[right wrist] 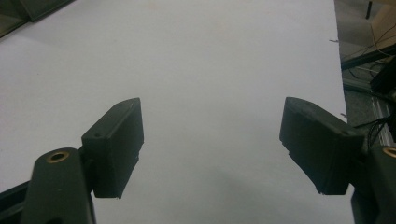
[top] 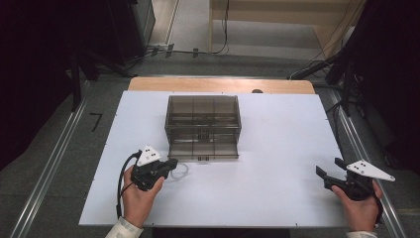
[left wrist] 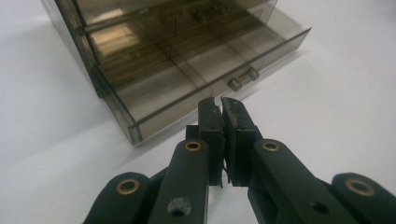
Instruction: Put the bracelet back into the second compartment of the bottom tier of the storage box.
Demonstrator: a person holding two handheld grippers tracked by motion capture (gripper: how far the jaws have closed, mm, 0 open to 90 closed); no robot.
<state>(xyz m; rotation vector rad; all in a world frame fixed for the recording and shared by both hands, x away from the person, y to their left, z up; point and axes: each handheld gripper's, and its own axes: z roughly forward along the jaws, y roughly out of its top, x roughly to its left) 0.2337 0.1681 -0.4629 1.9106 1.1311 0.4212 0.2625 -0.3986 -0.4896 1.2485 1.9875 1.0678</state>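
Drawer box (top: 203,119), smoky clear plastic, sits mid-table toward the far edge on the white table (top: 277,163). Bottom drawer (top: 203,150) is pulled out toward the person; in the left gripper view it looks empty, dividers visible, small clear handle (left wrist: 243,79) on its front.

Left gripper (top: 171,166) is just in front of the drawer's left front corner, low over the table. Jaws pinched nearly together; something thin seems clamped between the pads in the left gripper view, can't tell what. A thin clear loop (top: 182,170) lies on the table right at the tip in the high view; it may be the same item, can't confirm.

Right gripper (top: 329,169) is well apart, near the right table edge, jaws wide open, nothing in them, bare table under it.

My read: the step is getting that small item into the open drawer.
- keep the squeeze steady, it's thin and will slip
- lift clear of the drawer's front wall before moving in
- release low inside a compartment, not over a divider
- right gripper is free to steady the box if it slides
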